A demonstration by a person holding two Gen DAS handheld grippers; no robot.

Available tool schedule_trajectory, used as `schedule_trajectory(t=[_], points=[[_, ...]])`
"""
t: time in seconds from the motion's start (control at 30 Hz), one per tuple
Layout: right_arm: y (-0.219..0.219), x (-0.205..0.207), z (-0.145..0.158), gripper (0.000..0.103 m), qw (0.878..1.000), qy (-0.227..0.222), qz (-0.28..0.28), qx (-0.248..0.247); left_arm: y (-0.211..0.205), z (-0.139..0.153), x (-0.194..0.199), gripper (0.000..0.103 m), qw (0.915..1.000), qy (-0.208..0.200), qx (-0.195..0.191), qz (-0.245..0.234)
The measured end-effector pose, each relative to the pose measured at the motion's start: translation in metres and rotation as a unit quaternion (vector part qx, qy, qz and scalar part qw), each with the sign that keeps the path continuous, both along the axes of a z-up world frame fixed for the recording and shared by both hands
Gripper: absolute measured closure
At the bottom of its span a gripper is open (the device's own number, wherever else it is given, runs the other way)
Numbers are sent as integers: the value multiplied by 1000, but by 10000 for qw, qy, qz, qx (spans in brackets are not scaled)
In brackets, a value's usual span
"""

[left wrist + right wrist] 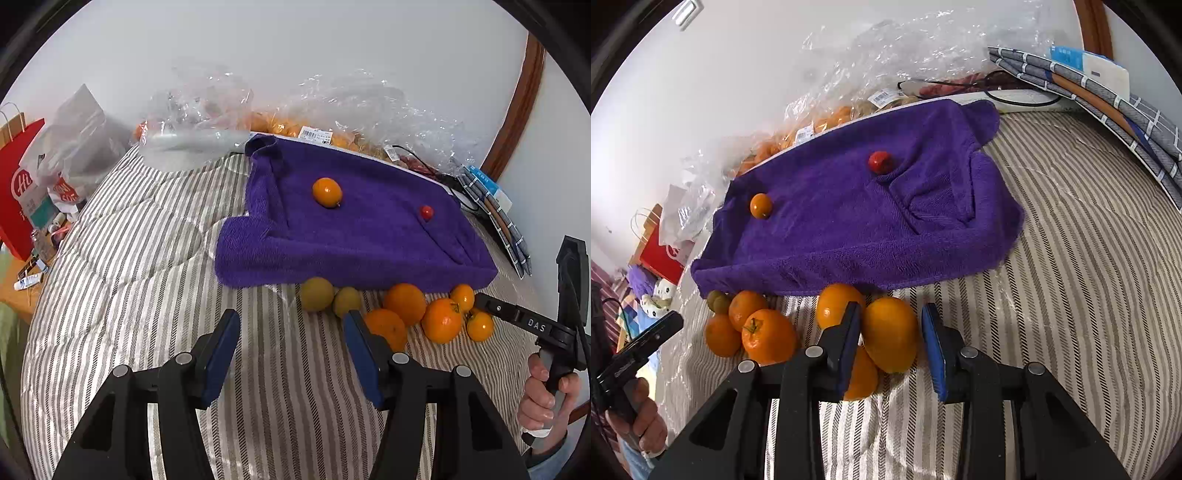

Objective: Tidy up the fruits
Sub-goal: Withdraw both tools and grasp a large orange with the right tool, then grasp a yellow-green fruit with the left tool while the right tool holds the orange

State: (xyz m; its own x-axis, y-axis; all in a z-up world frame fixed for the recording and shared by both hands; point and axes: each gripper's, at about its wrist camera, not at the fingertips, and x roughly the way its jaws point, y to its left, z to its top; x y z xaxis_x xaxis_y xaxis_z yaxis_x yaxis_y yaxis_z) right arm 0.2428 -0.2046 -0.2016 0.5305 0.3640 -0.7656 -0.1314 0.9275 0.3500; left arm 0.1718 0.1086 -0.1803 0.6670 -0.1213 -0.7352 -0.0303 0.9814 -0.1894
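A purple towel [369, 236] lies on the striped bedcover with one orange fruit [327, 192] and a small red tomato [426, 212] on it. Several orange fruits [404, 302] and two yellow-green ones [316, 299] are heaped at its front edge. My left gripper [290, 332] hangs open over bare cover, just left of the heap, with nothing between its fingers. My right gripper [890, 321] reaches into the heap, its blue pads against both sides of an orange fruit [890, 343]. From the left wrist view its tip [484, 302] sits among the rightmost fruits.
Crumpled clear plastic bags [369, 110] with more fruit line the wall behind the towel. Folded checked cloth [1108, 92] and a black cable [1015, 99] lie at the back right. A red paper bag [18, 184] and clutter stand beyond the bed's left edge.
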Motion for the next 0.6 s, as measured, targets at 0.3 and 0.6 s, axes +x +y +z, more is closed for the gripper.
schedule_trajectory(t=[0.3, 0.6], points=[[-19, -28, 17, 71, 9977, -422, -280, -443, -11, 2, 2, 47, 9999, 26, 122, -55], [-28, -46, -2, 71, 9963, -452, -277, -674, -19, -14, 30, 56, 9995, 243, 175, -140]])
